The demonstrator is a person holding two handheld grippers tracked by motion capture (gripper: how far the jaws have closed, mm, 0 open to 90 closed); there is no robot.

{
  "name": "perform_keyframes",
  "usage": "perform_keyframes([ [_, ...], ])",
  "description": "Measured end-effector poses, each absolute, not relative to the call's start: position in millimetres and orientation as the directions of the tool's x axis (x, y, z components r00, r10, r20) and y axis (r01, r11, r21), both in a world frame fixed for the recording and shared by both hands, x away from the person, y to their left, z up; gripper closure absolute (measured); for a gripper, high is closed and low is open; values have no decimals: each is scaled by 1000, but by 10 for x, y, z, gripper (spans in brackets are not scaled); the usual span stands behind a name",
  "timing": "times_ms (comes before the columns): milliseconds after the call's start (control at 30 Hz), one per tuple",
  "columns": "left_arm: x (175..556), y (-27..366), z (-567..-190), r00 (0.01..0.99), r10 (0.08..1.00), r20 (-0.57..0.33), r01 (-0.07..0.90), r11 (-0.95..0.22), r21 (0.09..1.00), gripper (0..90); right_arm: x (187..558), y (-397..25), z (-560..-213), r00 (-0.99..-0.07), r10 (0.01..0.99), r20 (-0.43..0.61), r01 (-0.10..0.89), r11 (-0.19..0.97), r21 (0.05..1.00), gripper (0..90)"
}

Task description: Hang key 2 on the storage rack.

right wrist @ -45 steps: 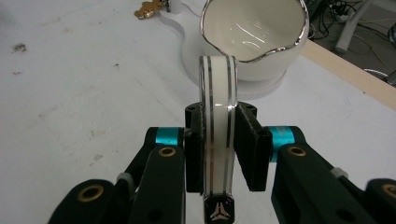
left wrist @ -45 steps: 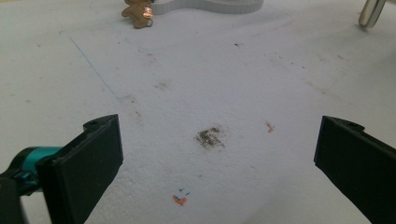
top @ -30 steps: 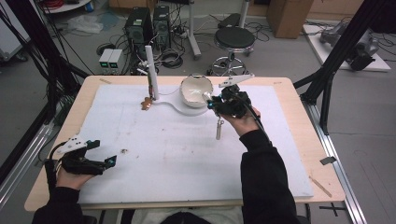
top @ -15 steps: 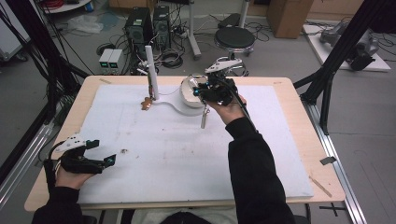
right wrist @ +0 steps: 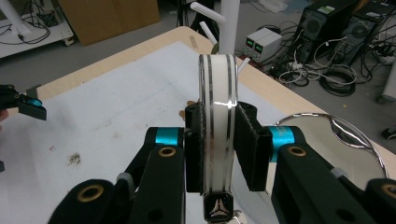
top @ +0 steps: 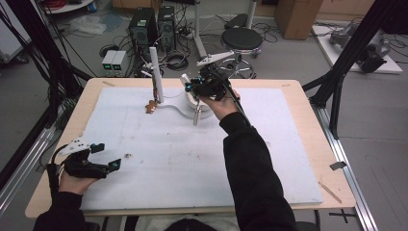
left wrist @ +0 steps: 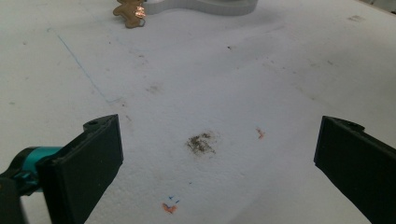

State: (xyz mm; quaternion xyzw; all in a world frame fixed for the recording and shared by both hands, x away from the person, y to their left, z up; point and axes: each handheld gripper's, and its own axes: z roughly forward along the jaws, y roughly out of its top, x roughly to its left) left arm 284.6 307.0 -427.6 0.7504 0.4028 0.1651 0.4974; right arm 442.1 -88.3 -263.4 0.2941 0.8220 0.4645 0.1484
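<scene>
While left gripper (top: 109,156) gapes, right gripper (right wrist: 218,140) clamps white handle (right wrist: 217,116).

The white, chrome-striped flat handle (right wrist: 217,79) stood upright at frame centre, clamped in the right gripper (right wrist: 217,144), beside a round chrome-rimmed dish (right wrist: 348,135) at lower right.

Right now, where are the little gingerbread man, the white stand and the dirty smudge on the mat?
gingerbread man (top: 151,107), high view, its body.
white stand (top: 157,77), high view, upright post.
dirty smudge (left wrist: 201,143), left gripper view, its middle.

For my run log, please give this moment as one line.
left hand-held gripper: open, idle | right hand-held gripper: shut on white handle | above white bowl
</scene>
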Motion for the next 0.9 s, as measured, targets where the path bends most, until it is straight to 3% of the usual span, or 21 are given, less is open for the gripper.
perform_keyframes([
  [900,2889,3080,-4305,620,770,-153,446,-185,876,17,4802,-201,-2144,-834,551,-29,260,438,860,741],
])
